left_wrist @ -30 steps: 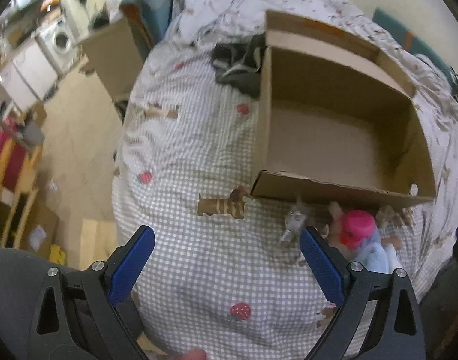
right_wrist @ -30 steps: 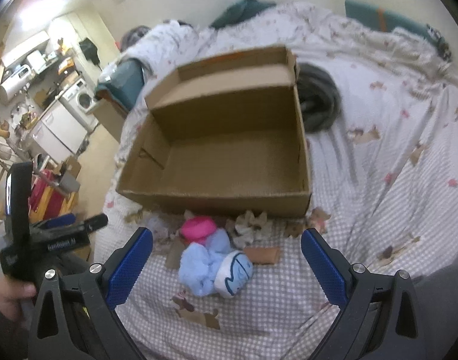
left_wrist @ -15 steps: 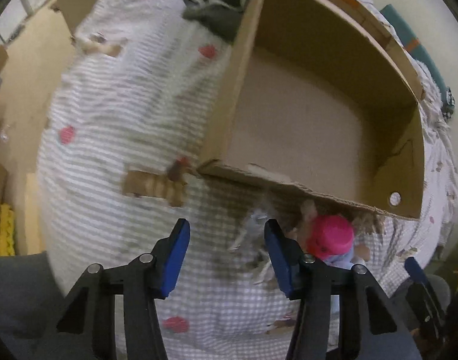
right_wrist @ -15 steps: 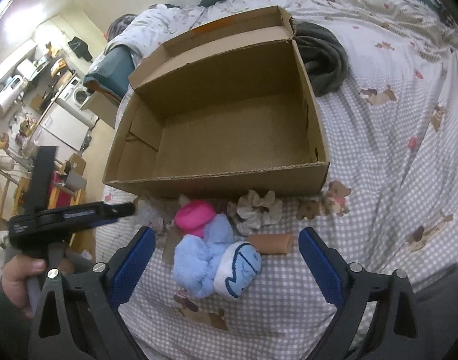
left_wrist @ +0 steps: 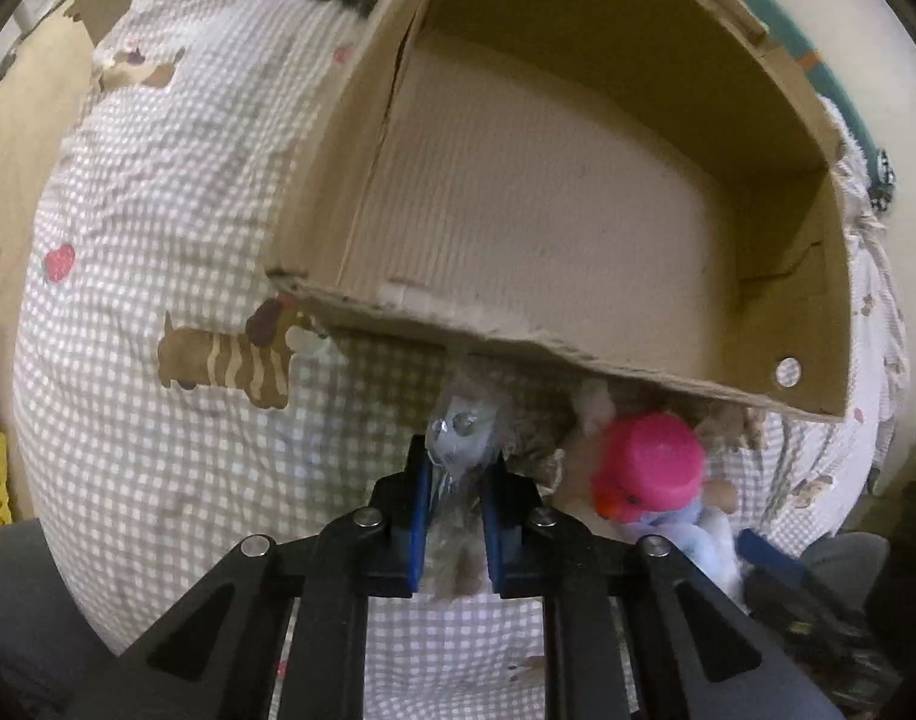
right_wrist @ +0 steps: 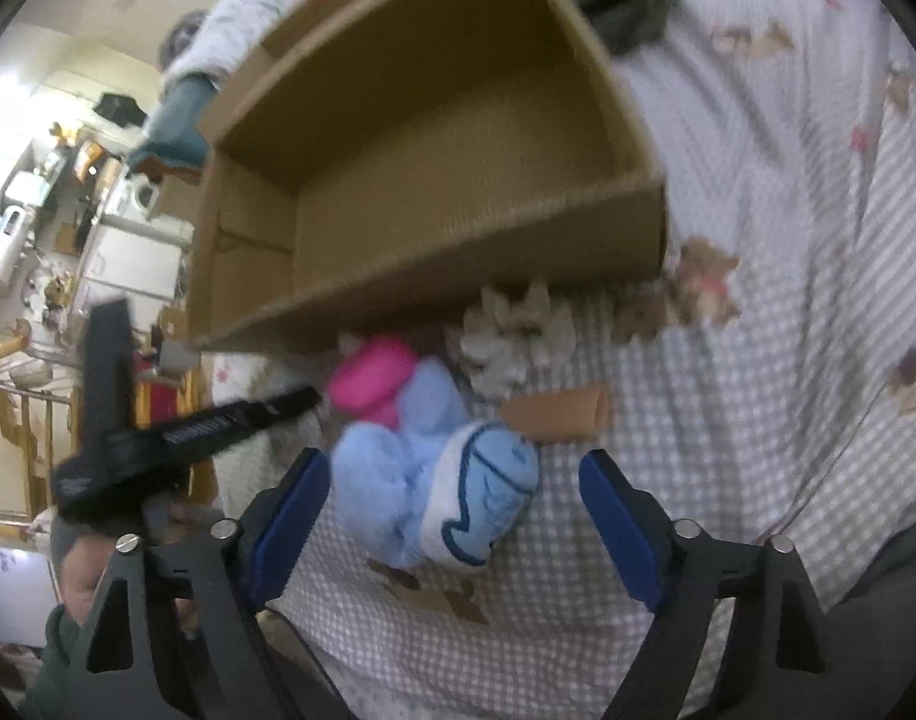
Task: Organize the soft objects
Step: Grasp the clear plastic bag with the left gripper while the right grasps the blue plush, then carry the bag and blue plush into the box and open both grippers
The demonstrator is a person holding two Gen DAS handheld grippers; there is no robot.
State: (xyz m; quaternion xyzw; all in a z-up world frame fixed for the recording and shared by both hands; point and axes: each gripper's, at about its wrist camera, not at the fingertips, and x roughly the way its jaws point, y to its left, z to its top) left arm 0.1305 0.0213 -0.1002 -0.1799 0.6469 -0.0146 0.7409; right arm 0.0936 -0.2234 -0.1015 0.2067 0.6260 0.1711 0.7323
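Observation:
My left gripper is shut on a small grey fuzzy soft toy that lies on the bed just in front of the open cardboard box. A pink-capped plush lies to its right. In the right wrist view my right gripper is open, its pads on either side of a light blue plush and a blue-and-white sock. The pink plush, a beige scrunchie and a tan roll lie between them and the box.
The checked bedspread slopes down to the floor at left. A dark garment lies behind the box. The left gripper's body and the hand holding it show at the left of the right wrist view.
My left gripper has moved in and shut on the grey toy. My right gripper has dropped closer to the blue plush and sock, still open.

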